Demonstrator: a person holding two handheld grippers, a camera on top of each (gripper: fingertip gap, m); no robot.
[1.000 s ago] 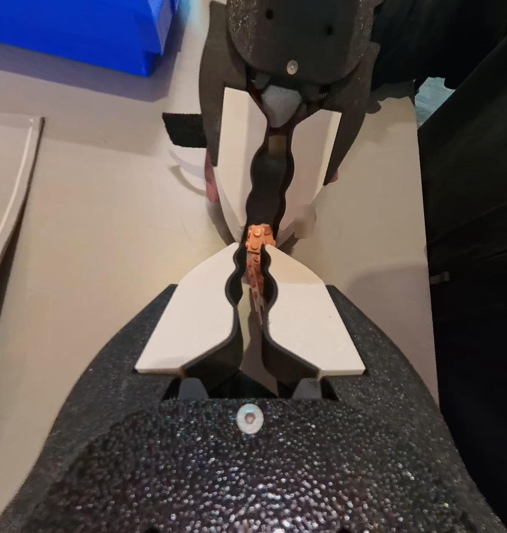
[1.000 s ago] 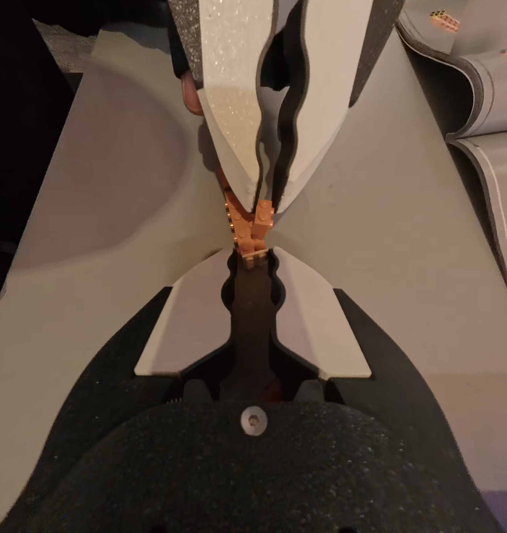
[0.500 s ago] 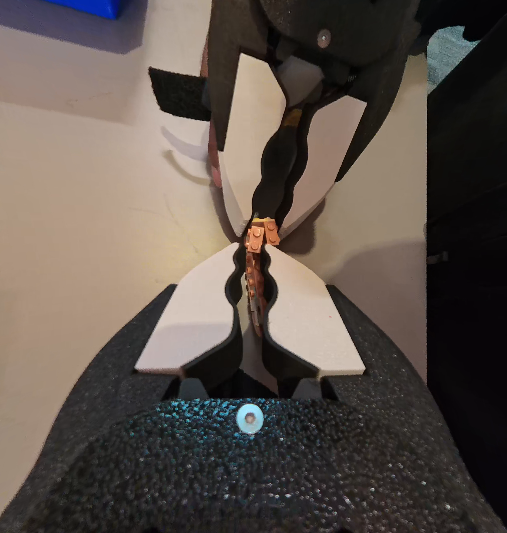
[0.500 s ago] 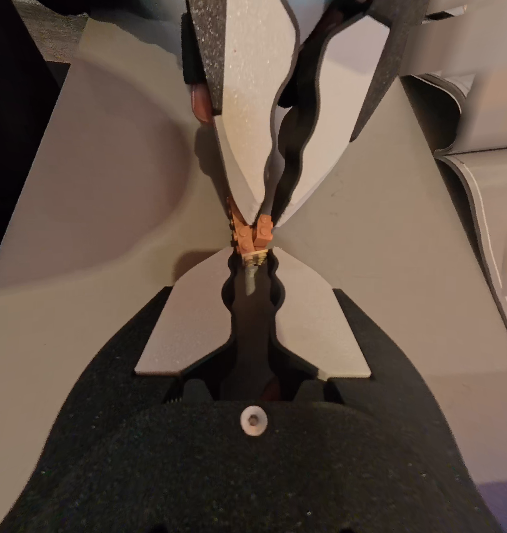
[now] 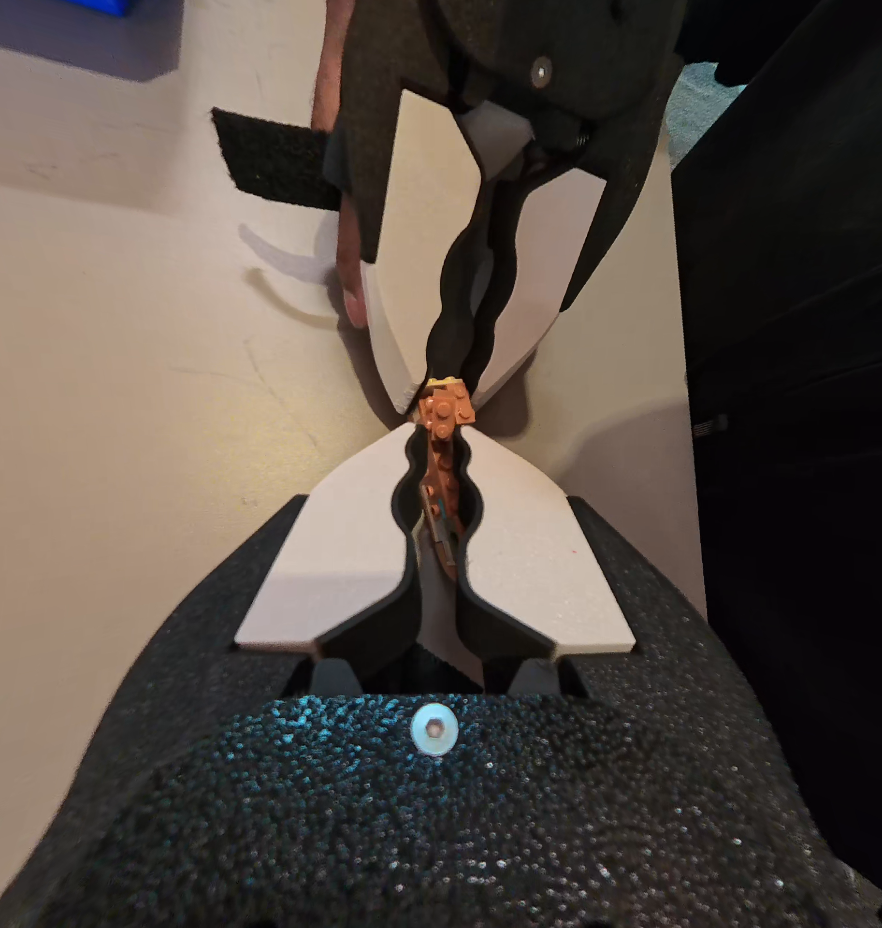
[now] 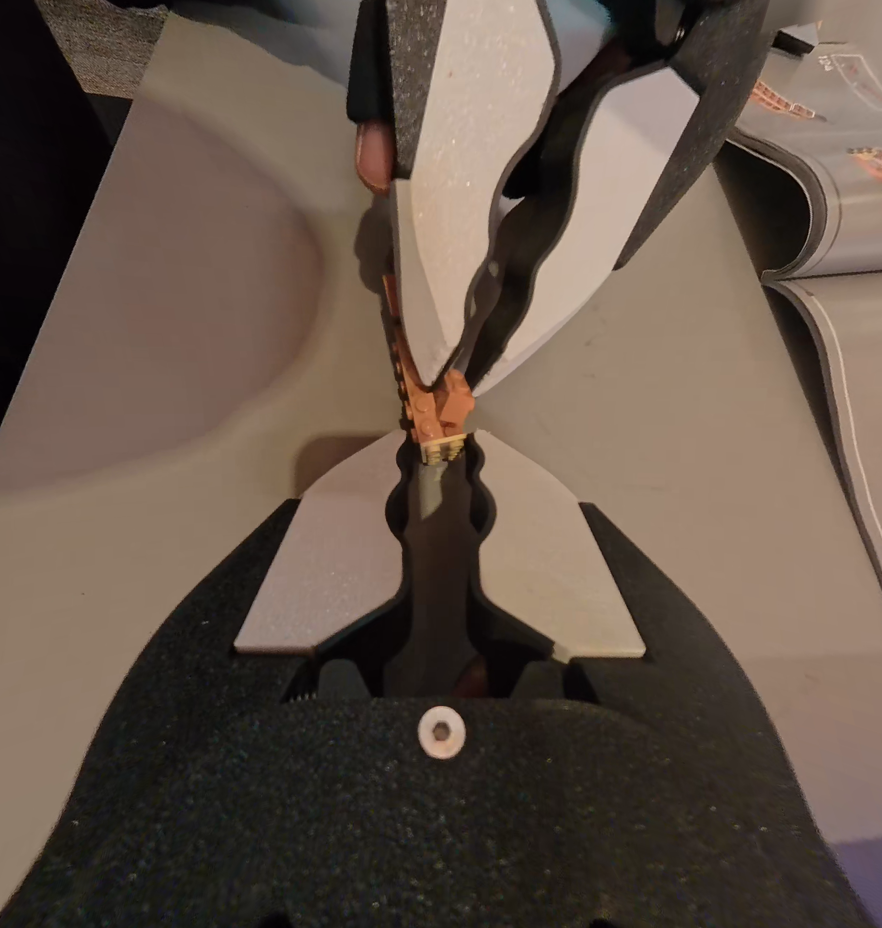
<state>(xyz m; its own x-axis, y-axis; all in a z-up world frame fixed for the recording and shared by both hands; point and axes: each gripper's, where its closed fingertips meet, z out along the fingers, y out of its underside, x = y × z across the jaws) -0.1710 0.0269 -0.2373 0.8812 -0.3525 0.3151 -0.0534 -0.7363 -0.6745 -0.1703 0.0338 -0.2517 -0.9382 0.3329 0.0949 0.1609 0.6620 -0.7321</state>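
Beige tabletop [image 5: 127, 401]; both hand-held grippers [image 5: 439, 427] [image 6: 441, 442] clamp orange brick assembly [image 5: 446, 409], booklet [image 6: 830, 351] right

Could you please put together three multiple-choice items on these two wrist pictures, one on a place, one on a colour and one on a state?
1. Where does the open booklet lie in the right wrist view?
A. at the right edge of the table
B. under the left tongs
C. at the left edge of the table

2. What colour is the small brick at the tip of the right tongs?
A. blue
B. pale tan
C. green

3. How do the left tongs stand?
A. wide open and bare
B. lying flat on the table
C. shut on the long orange strip of bricks

Answers: 1 A, its curved pages show at the right edge. 2 B, it is lighter than the orange bricks it joins. 3 C, the strip runs between the fingers, which grip it at their tips.
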